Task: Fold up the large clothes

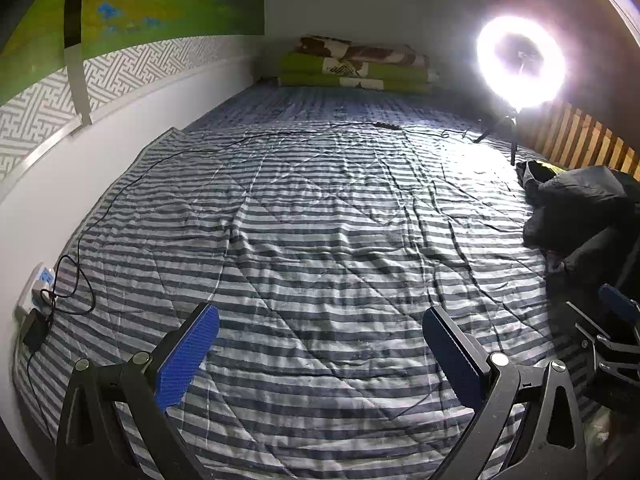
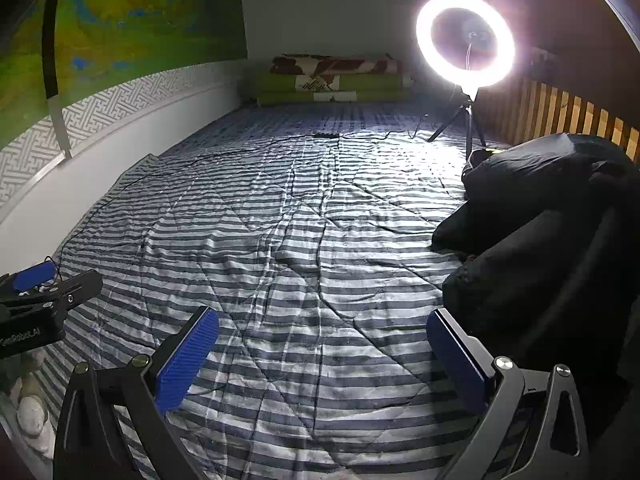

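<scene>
A heap of black clothing (image 2: 548, 232) lies bunched on the right side of a bed with a grey-and-white striped quilt (image 2: 304, 248). In the left wrist view the same black heap (image 1: 580, 212) sits at the far right. My left gripper (image 1: 320, 320) hangs open over the bare striped quilt (image 1: 312, 232), nothing between its blue pads. My right gripper (image 2: 322, 324) is also open and empty, its right finger (image 2: 456, 352) close to the near edge of the black heap. Each gripper shows at the edge of the other's view.
A lit ring light (image 2: 466, 40) on a small tripod stands at the far right of the bed, its black cable (image 1: 120, 196) running across the quilt to a wall socket (image 1: 42, 280). Folded green and brown blankets (image 1: 356, 66) lie at the head. Wooden slats (image 2: 568, 116) line the right side.
</scene>
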A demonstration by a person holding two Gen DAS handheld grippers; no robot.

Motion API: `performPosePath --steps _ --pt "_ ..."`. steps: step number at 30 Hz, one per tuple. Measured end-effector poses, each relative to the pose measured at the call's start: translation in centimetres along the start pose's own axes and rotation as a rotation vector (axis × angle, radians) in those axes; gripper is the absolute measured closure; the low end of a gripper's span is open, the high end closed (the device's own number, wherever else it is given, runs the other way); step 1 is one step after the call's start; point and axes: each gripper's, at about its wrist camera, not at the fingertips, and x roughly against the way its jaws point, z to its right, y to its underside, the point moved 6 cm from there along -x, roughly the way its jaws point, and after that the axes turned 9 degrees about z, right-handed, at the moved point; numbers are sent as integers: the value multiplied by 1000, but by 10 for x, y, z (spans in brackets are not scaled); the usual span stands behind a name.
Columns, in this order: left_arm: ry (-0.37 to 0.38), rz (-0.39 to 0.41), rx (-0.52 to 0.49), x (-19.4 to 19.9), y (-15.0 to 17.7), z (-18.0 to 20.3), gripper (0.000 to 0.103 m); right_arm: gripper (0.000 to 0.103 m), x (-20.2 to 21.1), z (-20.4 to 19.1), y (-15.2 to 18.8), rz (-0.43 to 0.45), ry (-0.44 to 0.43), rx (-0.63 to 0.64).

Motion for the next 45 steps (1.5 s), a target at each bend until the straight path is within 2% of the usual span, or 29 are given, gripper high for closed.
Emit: performPosePath --steps 7,22,28,45 --pt "-17 -6 10 -2 3 -8 0 0 2 -5 0 13 5 28" --pt "-3 -10 5 -3 5 -5 0 0 5 -1 -5 33 38 18" --pt "0 -9 -1 -2 5 -3 0 0 2 -3 -2 11 18 20" --pt "9 -26 -12 -9 9 3 0 0 4 10 -6 31 105 16"
